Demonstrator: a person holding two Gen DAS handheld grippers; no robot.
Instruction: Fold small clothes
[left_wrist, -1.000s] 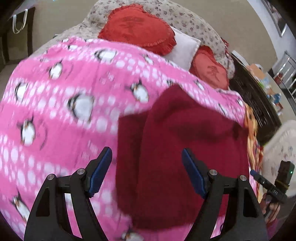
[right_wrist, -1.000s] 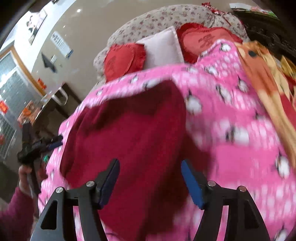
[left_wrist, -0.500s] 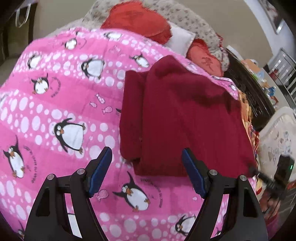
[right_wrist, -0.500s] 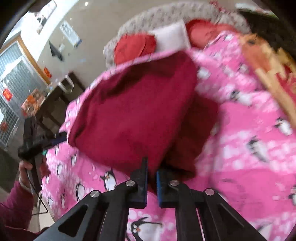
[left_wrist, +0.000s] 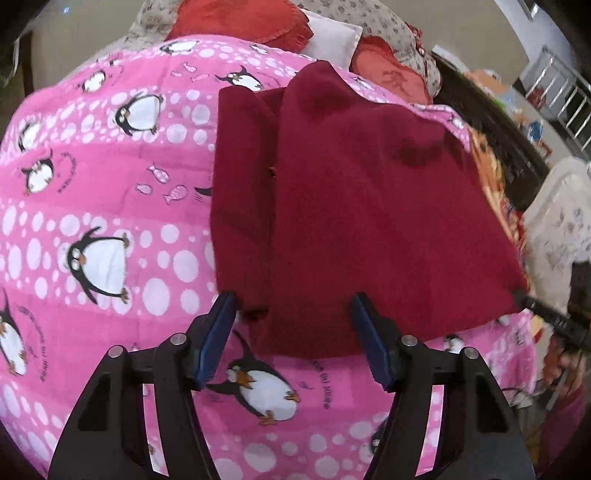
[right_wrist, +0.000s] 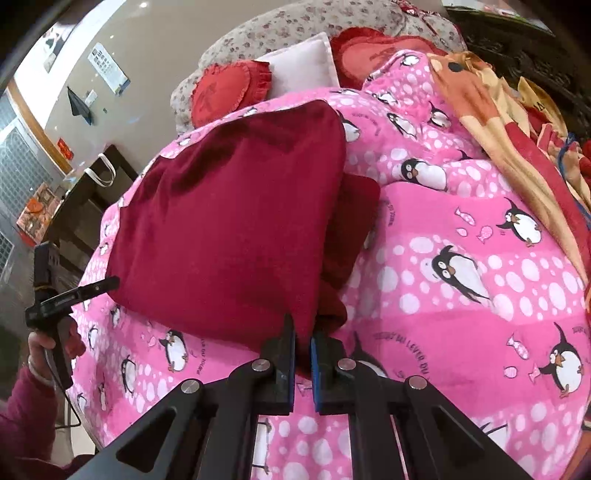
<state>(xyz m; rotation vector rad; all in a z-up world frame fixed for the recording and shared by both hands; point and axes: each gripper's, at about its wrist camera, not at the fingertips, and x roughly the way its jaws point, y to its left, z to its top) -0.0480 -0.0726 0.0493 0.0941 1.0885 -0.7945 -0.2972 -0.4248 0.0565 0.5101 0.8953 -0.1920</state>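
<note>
A dark red garment (left_wrist: 354, 206) lies partly folded on a pink penguin blanket (left_wrist: 103, 206). A narrower flap shows along its left side in the left wrist view. My left gripper (left_wrist: 293, 332) is open, its blue pads straddling the garment's near edge. In the right wrist view the garment (right_wrist: 229, 229) is lifted at its near corner. My right gripper (right_wrist: 303, 350) is shut on that corner. The other gripper (right_wrist: 74, 291) shows at the garment's left edge, held by a hand.
Red heart cushions (right_wrist: 229, 92) and a white pillow (right_wrist: 299, 66) lie at the bed's head. An orange patterned blanket (right_wrist: 517, 147) lies along the right side. A dark carved headboard (left_wrist: 491, 122) and furniture stand beyond the bed.
My right gripper closed on the garment's near corner and holds it. My left gripper moved closer to the garment's near edge and stays open.
</note>
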